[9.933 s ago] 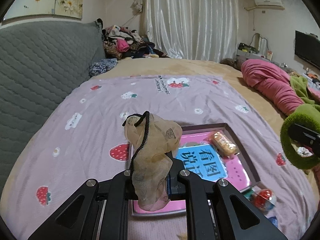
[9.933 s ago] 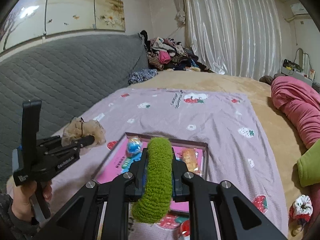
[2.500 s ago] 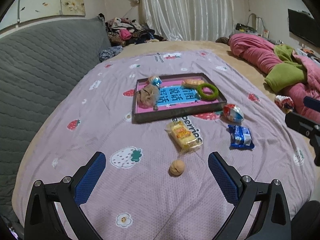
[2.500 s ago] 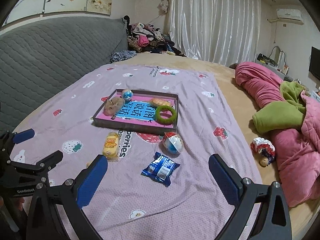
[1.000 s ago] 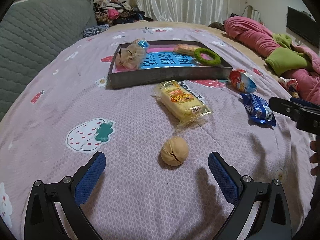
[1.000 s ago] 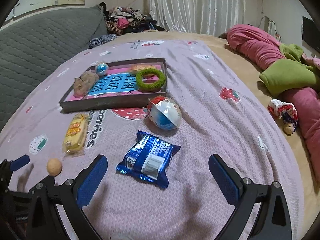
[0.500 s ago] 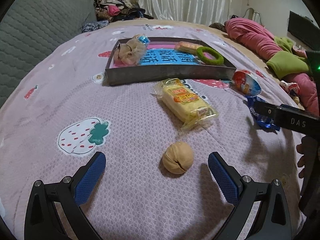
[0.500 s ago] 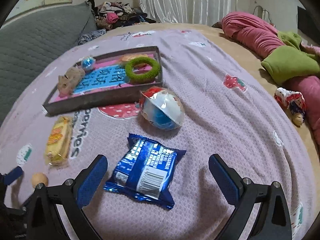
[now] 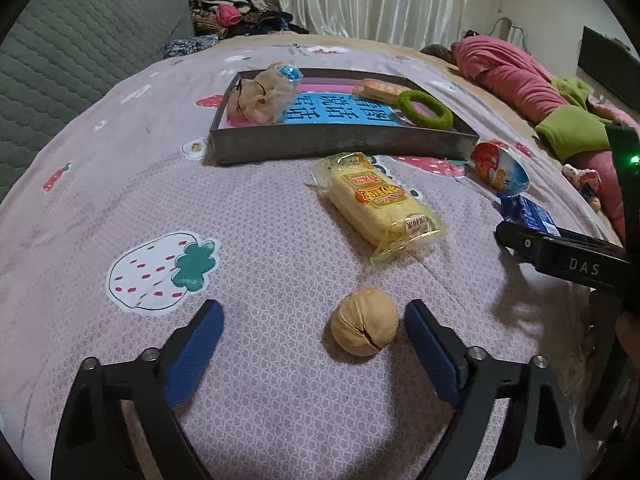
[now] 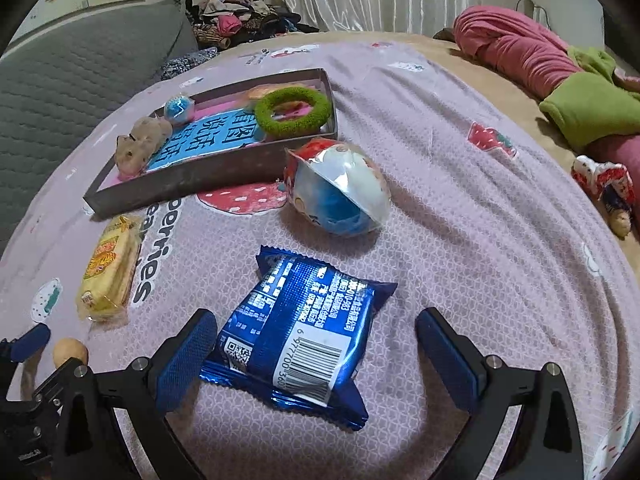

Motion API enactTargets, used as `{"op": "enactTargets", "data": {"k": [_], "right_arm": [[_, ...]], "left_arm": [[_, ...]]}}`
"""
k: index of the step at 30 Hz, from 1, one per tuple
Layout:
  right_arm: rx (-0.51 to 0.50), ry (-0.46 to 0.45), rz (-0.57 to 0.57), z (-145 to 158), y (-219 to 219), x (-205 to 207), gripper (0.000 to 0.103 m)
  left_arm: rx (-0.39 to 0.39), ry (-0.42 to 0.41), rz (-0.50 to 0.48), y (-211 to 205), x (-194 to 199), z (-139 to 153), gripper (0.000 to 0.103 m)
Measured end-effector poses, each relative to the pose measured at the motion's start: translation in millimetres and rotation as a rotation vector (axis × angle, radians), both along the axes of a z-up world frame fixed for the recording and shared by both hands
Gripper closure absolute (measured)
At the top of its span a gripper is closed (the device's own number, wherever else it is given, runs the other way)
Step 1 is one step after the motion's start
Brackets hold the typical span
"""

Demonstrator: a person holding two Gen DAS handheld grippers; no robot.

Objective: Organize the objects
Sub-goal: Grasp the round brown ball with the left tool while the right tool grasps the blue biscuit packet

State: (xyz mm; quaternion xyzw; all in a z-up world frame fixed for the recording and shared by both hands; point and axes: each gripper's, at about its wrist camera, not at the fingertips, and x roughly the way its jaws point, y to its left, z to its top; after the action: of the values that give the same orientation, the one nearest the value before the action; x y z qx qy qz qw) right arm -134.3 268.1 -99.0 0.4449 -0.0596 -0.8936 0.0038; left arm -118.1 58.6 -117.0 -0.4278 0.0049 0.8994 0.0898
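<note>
My left gripper (image 9: pixel 312 344) is open, low over the bed, with a walnut (image 9: pixel 364 327) between its fingers, nearer the right one. My right gripper (image 10: pixel 316 354) is open around a blue snack packet (image 10: pixel 304 340), its left pad touching the packet's edge. A yellow cake packet (image 9: pixel 380 204) lies just beyond the walnut, also in the right wrist view (image 10: pixel 108 268). A dark tray (image 9: pixel 340 146) holds a beige scrunchie (image 9: pixel 260 94), a green ring (image 9: pixel 425 108), a blue ball (image 10: pixel 180 108) and a snack. A red-blue capsule toy (image 10: pixel 340 188) lies beside the tray.
The bed has a lilac strawberry-print sheet (image 9: pixel 120 200). A grey quilted headboard (image 9: pixel 60 60) is on the left. Pink and green bedding (image 10: pixel 560 80) is piled at the right, with a small doll (image 10: pixel 608 192) near it. Clothes are heaped at the back.
Both grippers have moved forward and down. The walnut now sits between my left fingers and the blue packet between my right fingers. Earlier each held a scrunchie, now in the tray.
</note>
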Motion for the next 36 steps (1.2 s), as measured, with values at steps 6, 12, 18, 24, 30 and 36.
{"op": "enactTargets", "data": {"k": [6, 12, 18, 24, 30, 36], "right_arm": [[-0.008, 0.011, 0.014, 0, 0, 0, 0.004], [0.008, 0.032, 0.058, 3, -4, 1, 0.015], [-0.022, 0.046, 0.054, 3, 1, 3, 0.019], [-0.043, 0.035, 0.045, 3, 4, 4, 0.020], [-0.024, 0.058, 0.062, 9, 5, 11, 0.041], [-0.064, 0.062, 0.081, 11, 10, 17, 0.043]], "left_arm": [[-0.028, 0.006, -0.033, 8, 1, -1, 0.041], [-0.031, 0.009, -0.047, 11, 1, -2, 0.047], [-0.026, 0.007, -0.047, 10, 0, -2, 0.047], [-0.024, 0.007, -0.047, 11, 0, -2, 0.047], [-0.024, 0.007, -0.047, 11, 1, -2, 0.047], [-0.026, 0.006, -0.059, 14, 1, -2, 0.073]]}}
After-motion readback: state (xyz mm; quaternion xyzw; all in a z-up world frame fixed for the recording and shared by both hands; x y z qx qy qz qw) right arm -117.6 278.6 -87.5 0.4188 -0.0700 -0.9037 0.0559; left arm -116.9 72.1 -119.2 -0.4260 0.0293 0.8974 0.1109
